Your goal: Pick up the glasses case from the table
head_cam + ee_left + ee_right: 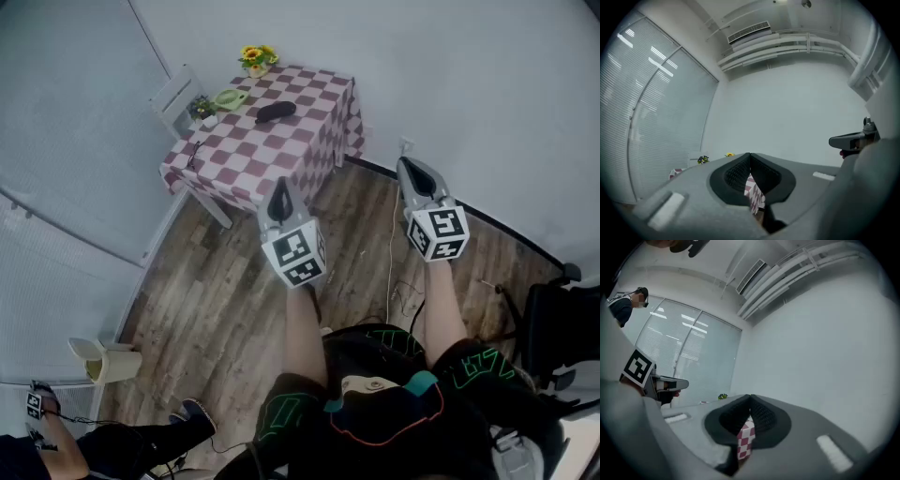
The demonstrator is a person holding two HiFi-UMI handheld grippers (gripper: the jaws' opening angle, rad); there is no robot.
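Note:
The black glasses case (276, 112) lies on the red-and-white checked table (281, 155), far ahead of me across the wooden floor. My left gripper (279, 200) and right gripper (417, 175) are held level in front of my body, well short of the table. Both are shut with nothing between the jaws. In the left gripper view the jaw tips (749, 155) meet, and a strip of checked cloth (752, 187) shows below them. The right gripper view shows the same: closed tips (750, 397) over checked cloth (745, 434). The case is hidden in both gripper views.
On the table stand a sunflower pot (255, 58), a green dish (230, 97) and a small plant (202, 108). A white chair (173, 94) sits behind it. A bin (103, 361) and another person's legs (141, 441) are at lower left, a cable (394, 281) on the floor, a black chair (558, 328) at right.

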